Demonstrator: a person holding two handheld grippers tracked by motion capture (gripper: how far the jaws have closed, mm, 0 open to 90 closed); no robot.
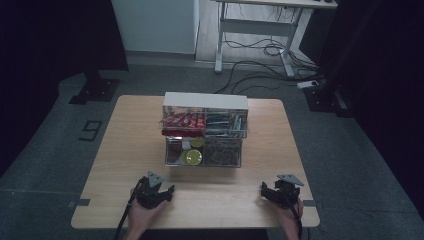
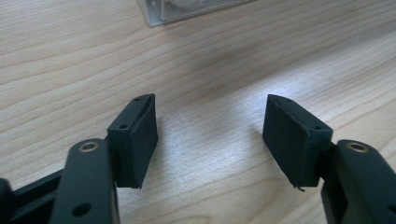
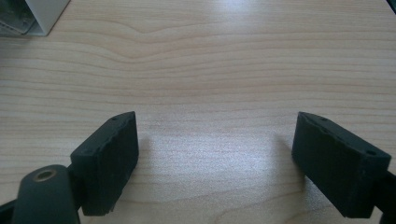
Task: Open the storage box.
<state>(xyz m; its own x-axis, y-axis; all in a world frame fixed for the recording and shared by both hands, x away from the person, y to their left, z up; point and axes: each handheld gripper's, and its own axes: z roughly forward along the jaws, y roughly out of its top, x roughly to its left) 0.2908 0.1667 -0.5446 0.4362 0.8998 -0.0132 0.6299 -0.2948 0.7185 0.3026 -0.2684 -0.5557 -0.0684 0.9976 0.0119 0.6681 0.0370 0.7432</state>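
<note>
Both grippers rest near the worktop's front edge—the left gripper and the right gripper released, nothing between their jaws. The clear drawer organizer stands mid-worktop, well apart. Likely the approach step—next, a reach forward to 1 drawer.

One readable mark here: a dark figure "9" on the grey floor, just off the surface's far left corner. The red packets' print is too small to read.
</note>
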